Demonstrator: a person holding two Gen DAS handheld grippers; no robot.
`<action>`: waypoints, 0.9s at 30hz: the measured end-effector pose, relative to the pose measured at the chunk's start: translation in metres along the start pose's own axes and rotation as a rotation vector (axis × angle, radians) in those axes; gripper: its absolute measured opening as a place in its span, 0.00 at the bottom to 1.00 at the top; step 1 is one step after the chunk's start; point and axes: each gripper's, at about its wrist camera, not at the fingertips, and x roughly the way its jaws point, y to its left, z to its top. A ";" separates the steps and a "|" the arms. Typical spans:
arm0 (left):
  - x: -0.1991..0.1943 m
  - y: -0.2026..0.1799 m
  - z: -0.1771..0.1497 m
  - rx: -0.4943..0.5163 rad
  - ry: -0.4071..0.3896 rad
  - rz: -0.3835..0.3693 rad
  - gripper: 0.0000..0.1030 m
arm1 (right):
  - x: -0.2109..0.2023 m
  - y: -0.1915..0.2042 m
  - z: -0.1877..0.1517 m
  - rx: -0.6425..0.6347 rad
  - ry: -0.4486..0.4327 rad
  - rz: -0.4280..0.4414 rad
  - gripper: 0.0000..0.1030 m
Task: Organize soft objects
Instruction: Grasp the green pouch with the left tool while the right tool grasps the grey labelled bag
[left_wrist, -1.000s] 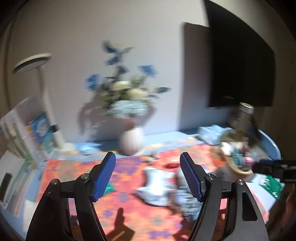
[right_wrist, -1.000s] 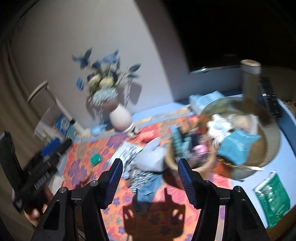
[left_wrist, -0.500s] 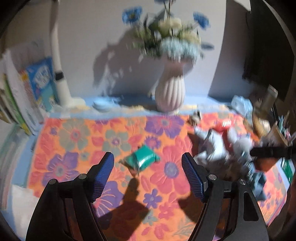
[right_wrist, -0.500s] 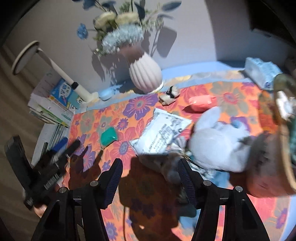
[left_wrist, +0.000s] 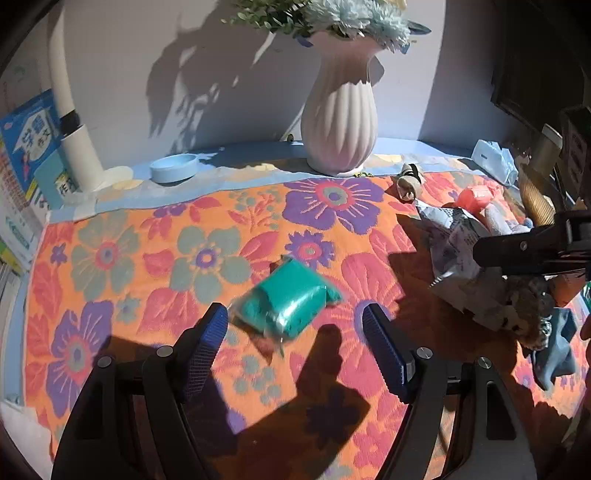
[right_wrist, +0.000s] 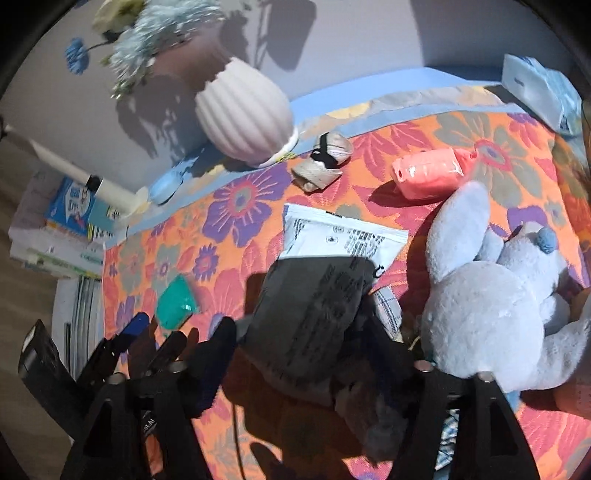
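Observation:
A green soft packet (left_wrist: 288, 302) lies on the flowered cloth (left_wrist: 147, 258), just beyond my open left gripper (left_wrist: 295, 347), between the lines of its fingers. It also shows in the right wrist view (right_wrist: 176, 303). My right gripper (right_wrist: 299, 354) is open and straddles a white printed packet (right_wrist: 332, 254), which lies half in shadow. A grey-blue plush toy (right_wrist: 491, 302) lies to its right. A pink packet (right_wrist: 428, 173) and a rolled beige sock (right_wrist: 325, 162) lie further back.
A white ribbed vase (left_wrist: 340, 125) with flowers stands at the back by the wall. A blue dish (left_wrist: 173, 168), a white lamp post (left_wrist: 70, 110) and books (left_wrist: 26, 147) are at the left. A tissue pack (right_wrist: 539, 88) lies at the back right.
Both grippers have dropped and moved forward over the cloth. The left one has closed in on the green packet; the right one has come down over the white packet.

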 end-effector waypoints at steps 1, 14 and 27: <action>0.004 -0.001 0.002 0.003 0.007 0.008 0.72 | 0.001 0.002 0.001 -0.001 -0.003 -0.003 0.73; 0.020 0.003 0.005 -0.045 0.000 -0.021 0.52 | 0.030 0.031 -0.005 -0.099 -0.044 -0.230 0.93; -0.006 0.028 -0.001 -0.187 -0.115 -0.019 0.51 | 0.028 0.075 -0.048 -0.496 -0.112 -0.174 0.49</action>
